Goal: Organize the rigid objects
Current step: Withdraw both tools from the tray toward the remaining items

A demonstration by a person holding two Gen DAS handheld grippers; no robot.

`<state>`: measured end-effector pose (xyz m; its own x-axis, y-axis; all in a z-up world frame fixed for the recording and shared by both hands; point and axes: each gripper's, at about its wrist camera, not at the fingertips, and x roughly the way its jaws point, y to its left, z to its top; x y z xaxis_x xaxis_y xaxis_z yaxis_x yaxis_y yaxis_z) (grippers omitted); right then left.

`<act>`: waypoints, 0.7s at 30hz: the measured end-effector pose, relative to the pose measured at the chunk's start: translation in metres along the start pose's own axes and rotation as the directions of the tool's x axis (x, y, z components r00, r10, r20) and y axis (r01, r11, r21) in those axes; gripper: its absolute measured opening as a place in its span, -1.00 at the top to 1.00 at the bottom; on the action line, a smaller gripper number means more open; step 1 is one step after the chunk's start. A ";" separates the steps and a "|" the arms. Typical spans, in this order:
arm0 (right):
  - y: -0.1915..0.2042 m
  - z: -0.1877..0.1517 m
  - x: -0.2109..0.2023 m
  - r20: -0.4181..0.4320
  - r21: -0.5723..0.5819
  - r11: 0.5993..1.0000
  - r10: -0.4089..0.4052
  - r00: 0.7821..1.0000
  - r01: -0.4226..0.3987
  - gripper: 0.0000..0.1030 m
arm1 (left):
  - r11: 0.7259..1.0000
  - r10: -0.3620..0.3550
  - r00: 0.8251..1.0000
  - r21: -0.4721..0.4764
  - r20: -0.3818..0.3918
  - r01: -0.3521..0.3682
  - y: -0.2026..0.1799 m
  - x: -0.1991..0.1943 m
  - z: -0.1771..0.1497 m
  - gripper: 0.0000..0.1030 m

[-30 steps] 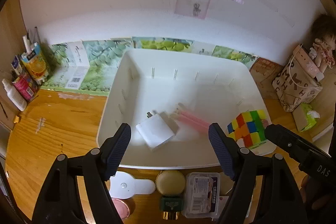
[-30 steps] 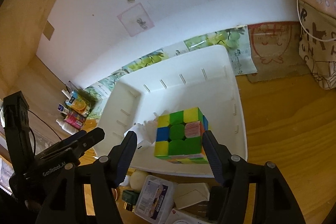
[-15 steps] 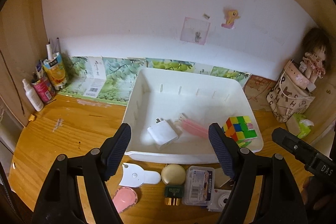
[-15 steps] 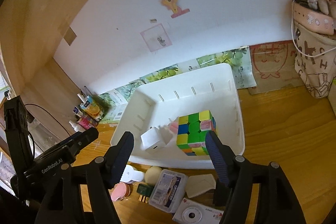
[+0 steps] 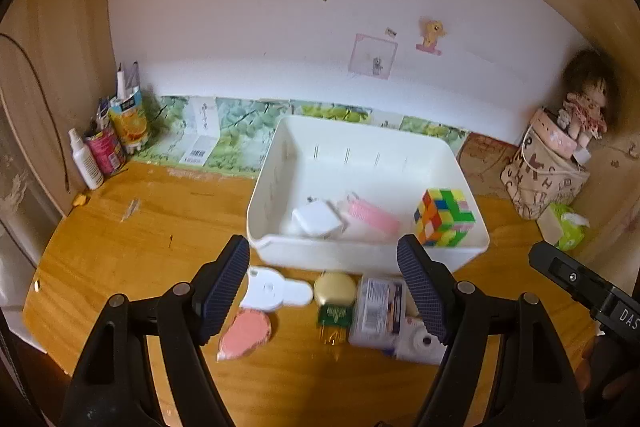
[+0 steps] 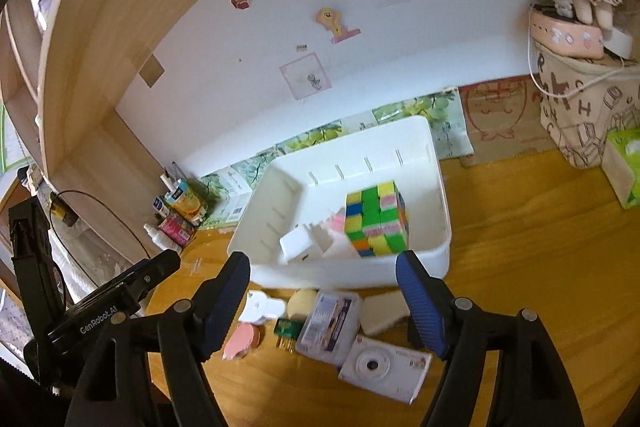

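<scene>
Both grippers, left (image 5: 323, 287) and right (image 6: 323, 297), hover released and empty, the right's fingers having just widened; cube (image 6: 376, 221) sits in the bin (image 6: 434, 163) at 12 o'clock.

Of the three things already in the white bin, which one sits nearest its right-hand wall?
The multicoloured puzzle cube, in the white bin's near right corner; the white charger and pink item lie further left.

One bin (image 5: 372, 259), one cube (image 5: 444, 217), one camera (image 6: 384, 367), one doll (image 5: 584, 103)
</scene>
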<state>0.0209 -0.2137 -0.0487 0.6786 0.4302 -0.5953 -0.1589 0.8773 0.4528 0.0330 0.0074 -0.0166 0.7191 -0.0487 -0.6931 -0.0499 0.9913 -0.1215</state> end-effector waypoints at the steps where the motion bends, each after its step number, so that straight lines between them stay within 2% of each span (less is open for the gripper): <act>1: 0.001 -0.004 -0.002 -0.004 0.000 1.000 0.000 1.000 0.000 -0.48 | 1.000 0.002 1.000 0.000 -0.005 -0.002 0.001 -0.003 -0.005 -0.54; 10: 0.005 -0.043 -0.016 -0.059 0.011 1.000 0.005 0.998 -0.004 -0.48 | 0.999 0.031 0.997 -0.010 -0.067 -0.032 0.007 -0.018 -0.041 -0.54; 21: -0.001 -0.073 -0.009 -0.161 0.081 0.997 0.013 0.987 0.000 -0.48 | 0.994 0.107 0.982 -0.005 -0.157 -0.109 0.019 -0.020 -0.070 -0.54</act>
<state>-0.0370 -0.2031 -0.0928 0.5521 0.4704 -0.6884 -0.1007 0.8572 0.5050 -0.0304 0.0184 -0.0548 0.5916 0.0390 -0.8053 -0.1312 0.9902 -0.0484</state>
